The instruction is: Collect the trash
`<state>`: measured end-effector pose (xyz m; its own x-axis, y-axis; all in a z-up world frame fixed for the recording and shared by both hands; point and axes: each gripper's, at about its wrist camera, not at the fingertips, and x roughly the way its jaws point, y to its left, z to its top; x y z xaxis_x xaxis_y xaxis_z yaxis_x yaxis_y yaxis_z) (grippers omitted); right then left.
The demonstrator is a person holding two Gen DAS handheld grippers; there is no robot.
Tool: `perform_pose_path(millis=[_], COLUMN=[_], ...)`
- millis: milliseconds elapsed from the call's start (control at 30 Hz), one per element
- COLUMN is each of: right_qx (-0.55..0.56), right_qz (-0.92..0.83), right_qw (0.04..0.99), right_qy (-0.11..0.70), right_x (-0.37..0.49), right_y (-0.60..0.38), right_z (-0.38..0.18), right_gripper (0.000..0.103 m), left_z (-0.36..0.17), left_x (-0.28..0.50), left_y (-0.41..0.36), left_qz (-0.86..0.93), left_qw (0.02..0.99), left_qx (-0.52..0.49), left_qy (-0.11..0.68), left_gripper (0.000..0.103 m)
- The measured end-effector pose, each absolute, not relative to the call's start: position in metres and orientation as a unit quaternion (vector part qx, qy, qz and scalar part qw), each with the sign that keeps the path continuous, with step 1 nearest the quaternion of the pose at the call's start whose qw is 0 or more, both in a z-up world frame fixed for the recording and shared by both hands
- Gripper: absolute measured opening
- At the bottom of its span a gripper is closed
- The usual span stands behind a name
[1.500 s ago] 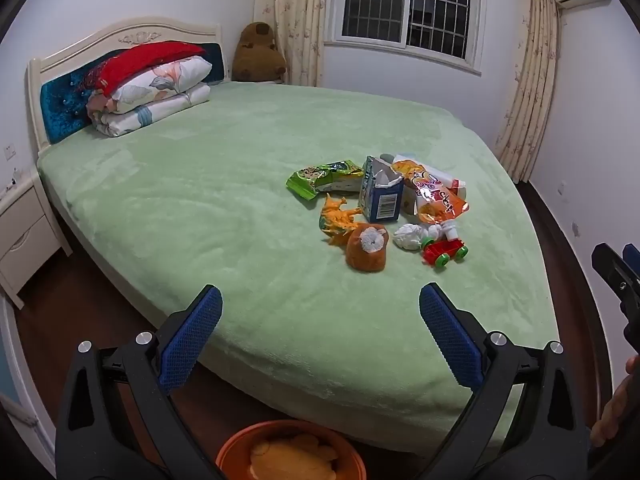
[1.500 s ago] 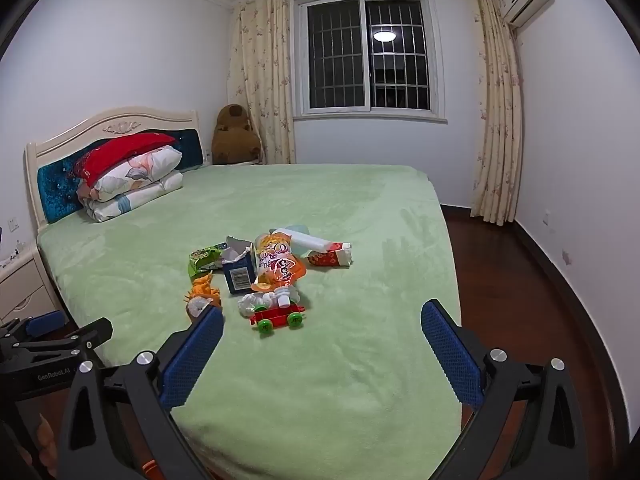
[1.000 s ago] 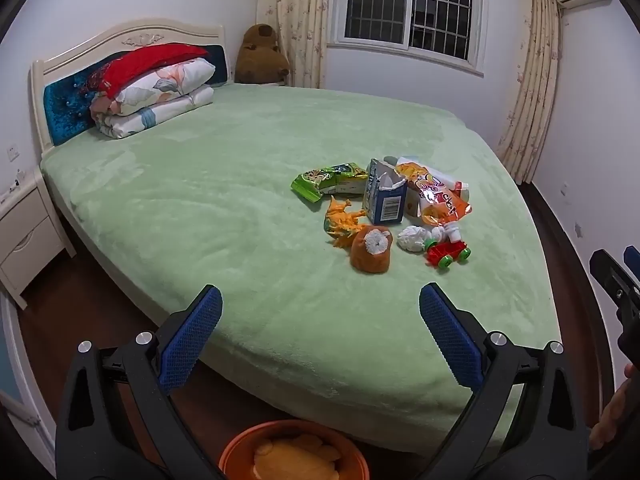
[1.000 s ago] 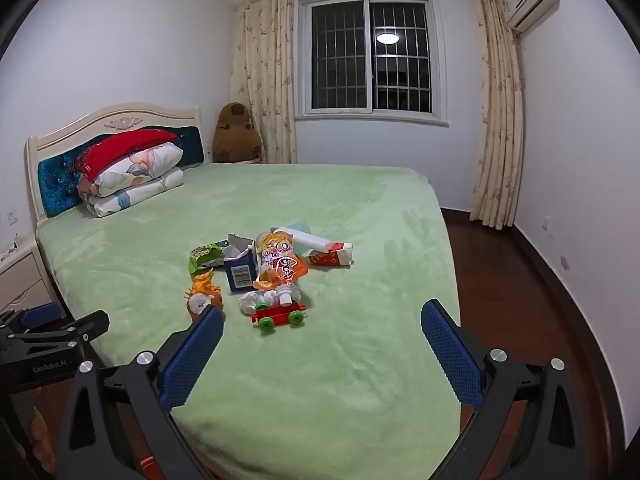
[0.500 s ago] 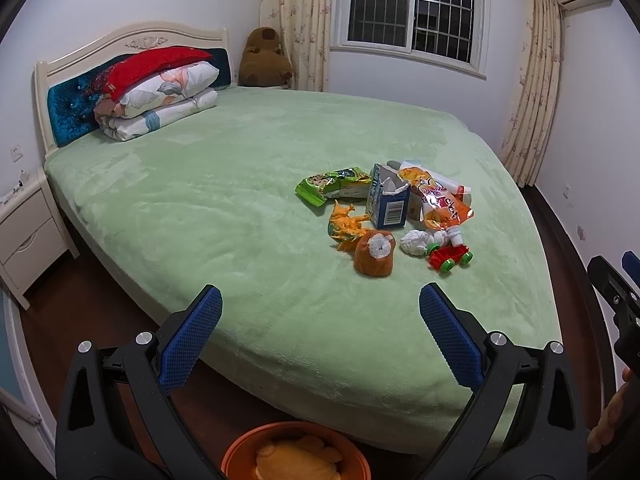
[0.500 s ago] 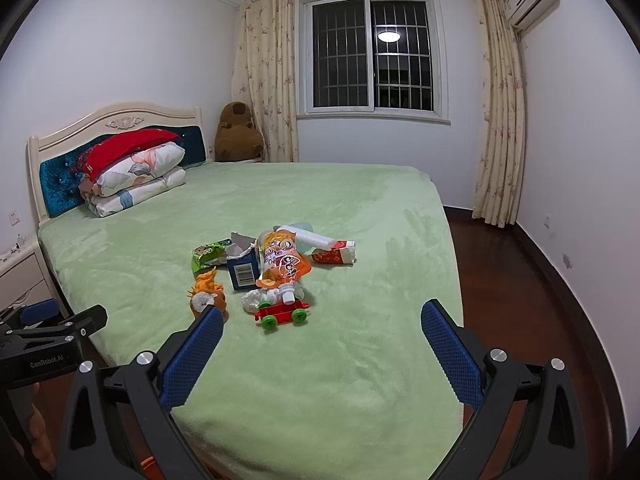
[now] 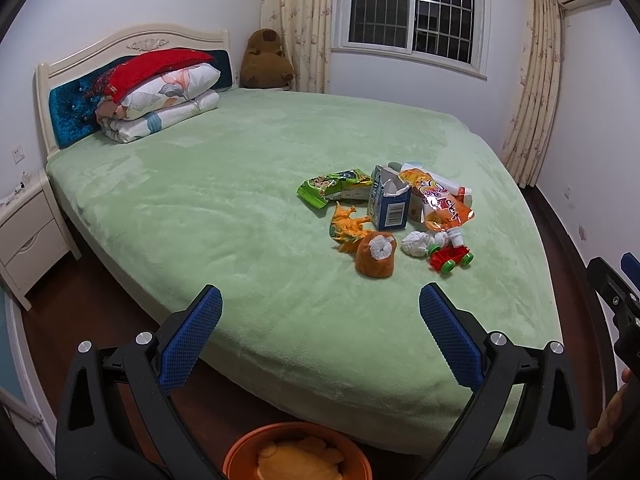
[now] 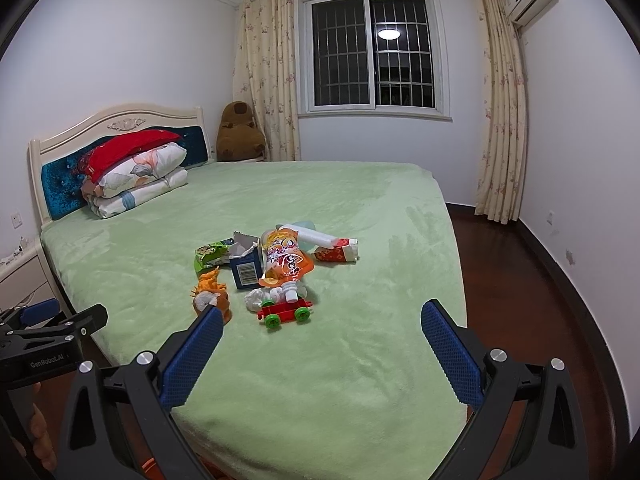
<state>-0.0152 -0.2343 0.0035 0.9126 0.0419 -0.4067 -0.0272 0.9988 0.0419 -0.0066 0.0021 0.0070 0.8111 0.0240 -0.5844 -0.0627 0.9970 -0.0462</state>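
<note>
Both wrist views have edged closer to the green plush-covered bed (image 7: pixel 224 216) since earlier.
Left gripper (image 7: pixel 320 340) and right gripper (image 8: pixel 322 354) – jaws spread wide, empty – crumpled wrapper litter pile (image 8: pixel 280 264) at twelve o'clock.

Your orange bin (image 7: pixel 240 454) is cut off by the frame's bottom edge; its yellowish contents (image 7: pixel 300 462) stay unidentifiable.

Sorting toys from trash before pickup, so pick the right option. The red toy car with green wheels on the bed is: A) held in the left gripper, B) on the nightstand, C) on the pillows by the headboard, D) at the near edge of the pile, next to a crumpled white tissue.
D: the toy car sits on the bed beside the tissue, nearest the cameras.
</note>
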Motion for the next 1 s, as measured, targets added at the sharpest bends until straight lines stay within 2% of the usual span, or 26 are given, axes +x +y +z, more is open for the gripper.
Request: perform_pose_path(millis=[1000], right_qx=[0.021], right_qz=[0.025], right_qw=[0.976], right_qy=[0.217], right_x=[-0.0161], right_y=[-0.2312], right_z=[0.0029], right_gripper=[0.097], left_z=[0.0071], left_x=[-0.008], left_y=[0.0071], left_qz=[0.025], left_qw=[0.949], left_qx=[-0.034], left_qy=[0.312], left_gripper=[0.097])
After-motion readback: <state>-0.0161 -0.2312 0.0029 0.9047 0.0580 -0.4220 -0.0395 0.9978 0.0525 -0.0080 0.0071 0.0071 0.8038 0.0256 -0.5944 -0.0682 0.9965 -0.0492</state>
